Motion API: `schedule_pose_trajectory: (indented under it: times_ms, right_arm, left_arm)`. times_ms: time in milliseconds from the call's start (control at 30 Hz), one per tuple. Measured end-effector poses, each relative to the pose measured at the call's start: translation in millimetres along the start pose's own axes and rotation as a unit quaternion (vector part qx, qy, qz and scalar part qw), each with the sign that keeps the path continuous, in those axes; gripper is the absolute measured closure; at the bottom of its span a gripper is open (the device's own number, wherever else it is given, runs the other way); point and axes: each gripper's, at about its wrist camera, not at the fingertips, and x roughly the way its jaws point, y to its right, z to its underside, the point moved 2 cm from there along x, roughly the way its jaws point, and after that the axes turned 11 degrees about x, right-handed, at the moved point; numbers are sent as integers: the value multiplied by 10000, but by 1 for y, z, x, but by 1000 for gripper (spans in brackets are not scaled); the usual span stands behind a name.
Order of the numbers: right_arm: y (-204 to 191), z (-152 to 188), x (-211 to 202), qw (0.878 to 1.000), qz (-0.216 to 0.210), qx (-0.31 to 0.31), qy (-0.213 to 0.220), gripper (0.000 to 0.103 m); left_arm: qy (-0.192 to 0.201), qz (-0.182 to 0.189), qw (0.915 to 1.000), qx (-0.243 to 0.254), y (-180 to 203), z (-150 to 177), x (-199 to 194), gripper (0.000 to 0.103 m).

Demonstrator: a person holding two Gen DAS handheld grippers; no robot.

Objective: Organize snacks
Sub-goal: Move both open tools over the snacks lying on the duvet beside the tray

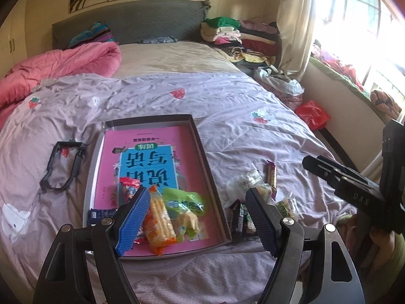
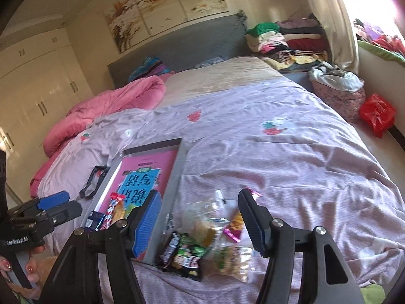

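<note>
Both grippers, left (image 1: 197, 202) and right (image 2: 200, 210), gape empty; right should descend squarely on the loose snack pile (image 2: 202, 248) beside the tray (image 2: 174, 177); pinch one packet only.

Daylight floods in from the window (image 1: 364, 25) on the right, blown out to white glare there. The bed (image 1: 227, 116) is evenly lit with soft shadows. Both fisheye views bend strongly at the edges, with dark vignetted corners; detail is slightly soft.

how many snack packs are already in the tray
4 visible: orange pack, green pack, red pack and dark blue pack, all at the tray's near end; the left gripper may hide more.
</note>
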Motion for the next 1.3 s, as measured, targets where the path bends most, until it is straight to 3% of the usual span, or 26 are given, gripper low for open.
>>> schedule_pose_trajectory:
  times_ms: [500, 1300]
  right_arm:
    - [32, -2, -10, 9993, 231, 276, 25, 39]
    - [56, 41, 23, 9923, 562, 430, -1017, 39]
  left_arm:
    - [-174, 191, 9989, 395, 34, 0, 14, 24]
    - [-704, 460, 9932, 801, 81, 6, 69, 24]
